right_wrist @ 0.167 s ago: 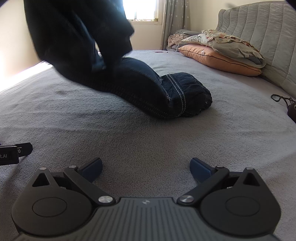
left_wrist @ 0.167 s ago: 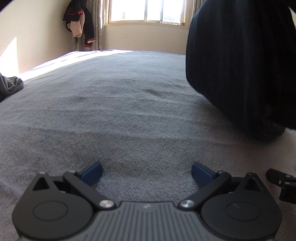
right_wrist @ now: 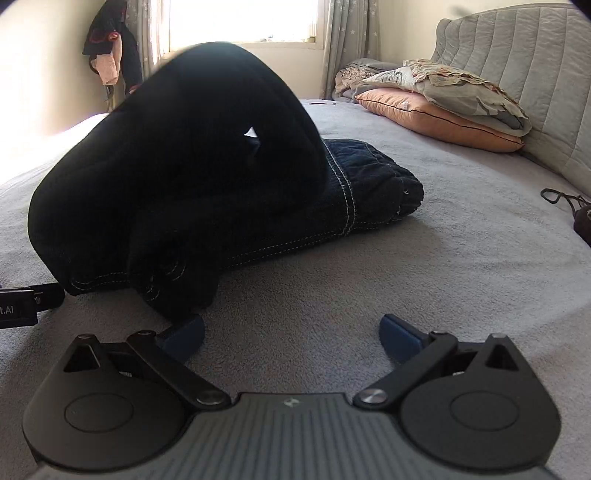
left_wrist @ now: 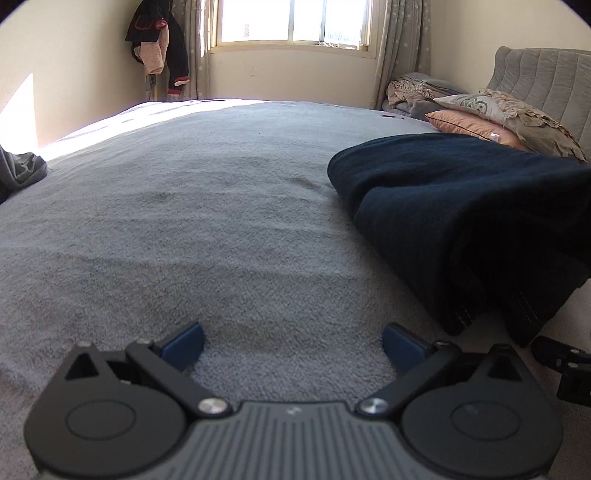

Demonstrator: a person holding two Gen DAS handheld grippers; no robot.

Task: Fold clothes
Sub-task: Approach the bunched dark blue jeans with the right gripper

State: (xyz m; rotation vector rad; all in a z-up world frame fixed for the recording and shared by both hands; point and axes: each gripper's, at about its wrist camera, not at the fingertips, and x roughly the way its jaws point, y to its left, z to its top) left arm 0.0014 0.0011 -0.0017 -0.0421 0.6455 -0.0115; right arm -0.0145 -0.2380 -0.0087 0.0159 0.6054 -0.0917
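Holding nothing, your left gripper (left_wrist: 293, 345) has its two blue pads wide apart, low over the gray blanket (left_wrist: 207, 221). Your right gripper (right_wrist: 291, 334) is wide open too, with nothing between its pads.

Ahead of your left gripper and off to its left, the blanket runs flat and bare a long way, up to the sunny far edge under the window (left_wrist: 291, 22). A small dark cloth (left_wrist: 22, 170) lies at the left edge of the bed. Your other gripper's black tip peeks in at the lower right of that view.

In front of your right gripper, and to its right, there is open blanket up to the gray padded headboard (right_wrist: 524, 74). An orange pillow (right_wrist: 436, 122) and a rumpled gray one (right_wrist: 461, 88) sit by it. A black cord (right_wrist: 561, 197) lies near the right edge.

The dark blue jeans (right_wrist: 192, 177) lie in a folded heap on the blanket. From your left gripper they are just ahead on the right side. From your right gripper they are ahead on the left, and the stitched hem (right_wrist: 173, 291) hangs right at the left pad (right_wrist: 186, 332). You cannot tell if it touches. The top hump of the jeans looks blurred.
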